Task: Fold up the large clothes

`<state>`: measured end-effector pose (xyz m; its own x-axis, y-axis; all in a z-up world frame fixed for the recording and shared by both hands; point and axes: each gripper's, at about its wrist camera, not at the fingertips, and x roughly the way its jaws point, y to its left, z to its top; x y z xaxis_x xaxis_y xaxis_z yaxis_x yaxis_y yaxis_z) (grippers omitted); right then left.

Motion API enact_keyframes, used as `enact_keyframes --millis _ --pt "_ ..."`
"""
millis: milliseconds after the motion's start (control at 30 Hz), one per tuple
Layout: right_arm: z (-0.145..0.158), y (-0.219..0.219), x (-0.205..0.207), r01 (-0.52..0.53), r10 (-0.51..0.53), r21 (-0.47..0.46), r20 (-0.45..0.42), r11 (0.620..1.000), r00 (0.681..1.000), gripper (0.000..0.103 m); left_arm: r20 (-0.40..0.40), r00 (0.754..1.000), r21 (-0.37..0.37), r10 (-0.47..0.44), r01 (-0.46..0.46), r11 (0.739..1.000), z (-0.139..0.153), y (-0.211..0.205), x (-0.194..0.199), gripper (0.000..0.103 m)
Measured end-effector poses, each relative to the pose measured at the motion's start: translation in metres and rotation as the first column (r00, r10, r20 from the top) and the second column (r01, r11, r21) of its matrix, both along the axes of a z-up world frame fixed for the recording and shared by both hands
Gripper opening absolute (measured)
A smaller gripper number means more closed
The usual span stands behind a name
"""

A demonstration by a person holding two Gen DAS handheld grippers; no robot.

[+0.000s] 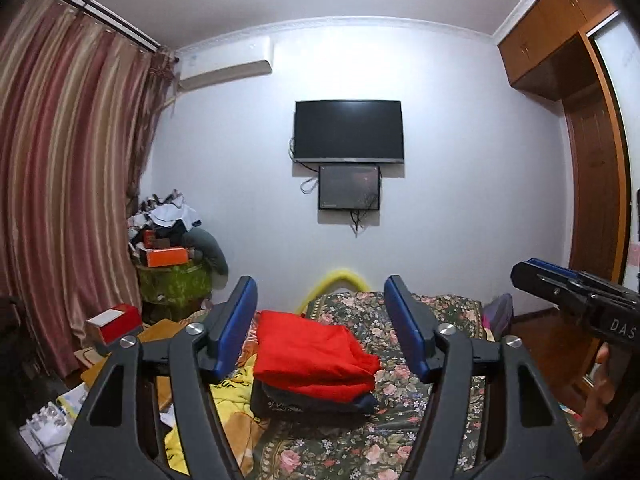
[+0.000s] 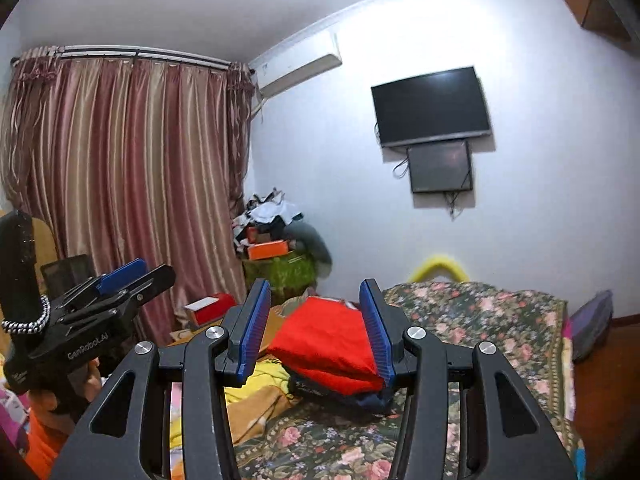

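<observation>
A folded red garment lies on top of a folded dark navy one on the floral bedspread. Both are some way beyond my grippers. My left gripper is held level above the bed, its blue pads wide apart with nothing between them. My right gripper is also open and empty, and the red garment shows behind its fingers. In the left wrist view the right gripper comes in from the right edge. In the right wrist view the left gripper shows at the left.
A crumpled yellow cloth lies left of the stack. Boxes and a clothes pile crowd the corner by the striped curtain. A television hangs on the far wall, and a wooden wardrobe stands at the right.
</observation>
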<state>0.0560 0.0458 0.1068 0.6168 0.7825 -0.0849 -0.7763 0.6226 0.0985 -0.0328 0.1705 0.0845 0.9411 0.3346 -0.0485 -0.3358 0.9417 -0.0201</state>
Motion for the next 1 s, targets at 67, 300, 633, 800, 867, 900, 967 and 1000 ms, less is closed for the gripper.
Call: enact_keyframes --millis 67,300,633,800,867,900,967,1000 --pt "-0.001 -0.003 -0.005 0.014 -0.014 -0.001 0.003 1.0 1.0 0.049 0.007 1.0 0.01 0.029 -0.029 1.0 -0.004 -0.009 -0.007 0.073" --pt "-0.009 0.002 -0.012 0.128 -0.125 -0.053 0.049 0.99 0.991 0.09 0.031 0.996 0.001 0.083 -0.083 0.997 -0.016 -0.024 -0.021 0.089" --pt "-0.014 -0.003 -0.019 0.165 -0.161 -0.058 0.068 0.985 0.985 0.103 0.036 0.996 0.009 0.076 -0.077 0.997 -0.023 -0.035 -0.03 0.094" --pt "-0.017 -0.006 -0.023 0.168 -0.164 -0.06 0.065 0.984 0.984 0.103 0.031 0.996 0.009 0.082 -0.082 0.997 -0.025 -0.036 -0.029 0.095" --pt "-0.02 -0.008 -0.025 0.168 -0.164 -0.061 0.064 0.984 0.984 0.103 0.029 0.996 0.013 0.086 -0.086 0.996 -0.026 -0.038 -0.029 0.095" --pt "-0.02 -0.008 -0.024 0.168 -0.164 -0.062 0.062 0.984 0.984 0.103 0.028 0.996 0.015 0.087 -0.088 0.996 -0.027 -0.038 -0.029 0.095" --pt "-0.022 -0.009 -0.026 0.168 -0.165 -0.063 0.059 0.984 0.985 0.103 0.027 0.996 0.016 0.09 -0.09 0.996 -0.027 -0.039 -0.028 0.095" --pt "-0.021 -0.01 -0.025 0.167 -0.164 -0.063 0.056 0.984 0.985 0.103 0.026 0.996 0.016 0.09 -0.091 0.996 -0.028 -0.039 -0.028 0.095"
